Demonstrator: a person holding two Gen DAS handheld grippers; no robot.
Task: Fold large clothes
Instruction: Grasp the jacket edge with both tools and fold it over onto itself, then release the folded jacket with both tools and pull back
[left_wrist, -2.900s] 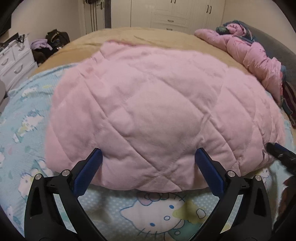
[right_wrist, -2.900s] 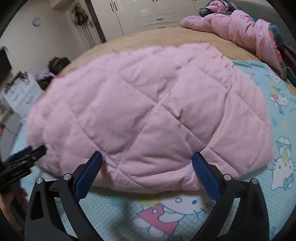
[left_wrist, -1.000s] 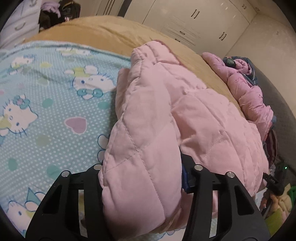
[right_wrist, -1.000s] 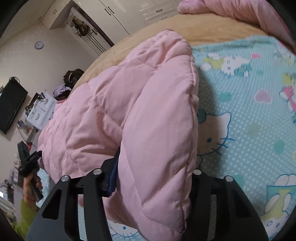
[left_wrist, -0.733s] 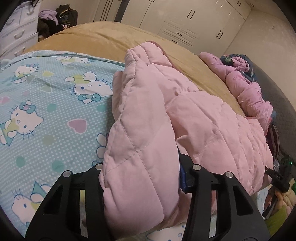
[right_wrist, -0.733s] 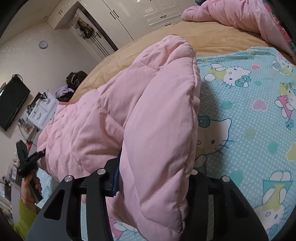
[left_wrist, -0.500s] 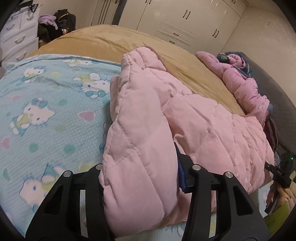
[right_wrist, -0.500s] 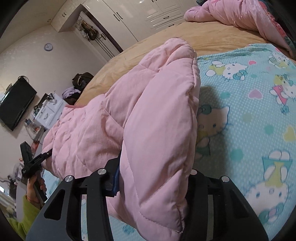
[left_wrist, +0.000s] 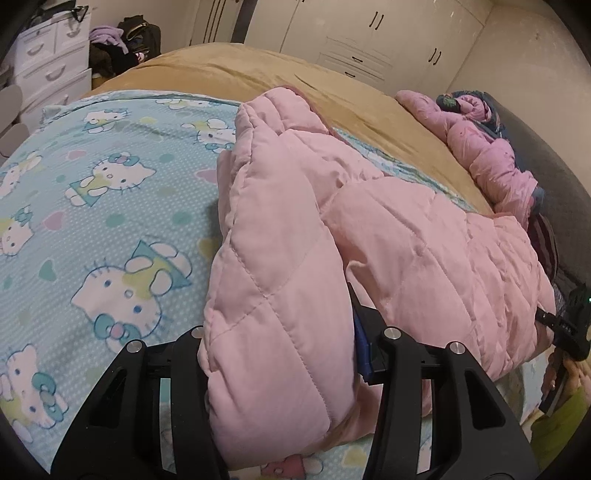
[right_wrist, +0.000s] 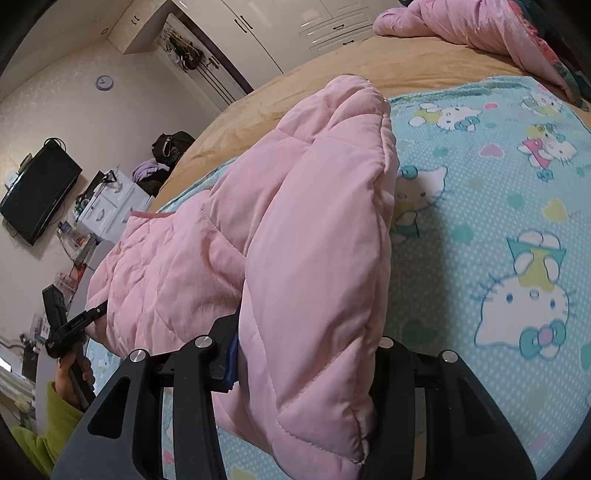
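A large pink quilted coat (left_wrist: 424, 258) lies folded on the blue cartoon-cat bedsheet (left_wrist: 92, 221). My left gripper (left_wrist: 284, 354) is shut on the coat's left edge, with thick padding bunched between its jaws. My right gripper (right_wrist: 306, 354) is shut on the coat's right edge (right_wrist: 317, 258) in the same way. The fingertips of both are hidden by the fabric. The right gripper shows small at the coat's far side in the left wrist view (left_wrist: 569, 325), and the left gripper shows in the right wrist view (right_wrist: 70, 325).
A tan blanket (left_wrist: 258, 70) covers the far half of the bed. A second pink jacket (left_wrist: 491, 155) is heaped at the far right by a dark headboard (left_wrist: 554, 177). White drawers (left_wrist: 48, 66), bags and wardrobes (left_wrist: 351, 37) stand beyond the bed. A TV (right_wrist: 37, 195) hangs on the wall.
Both grippers were open in front of the flat coat, then shut on its left and right edges. Since then the views have pulled back slightly; both grips are unchanged.
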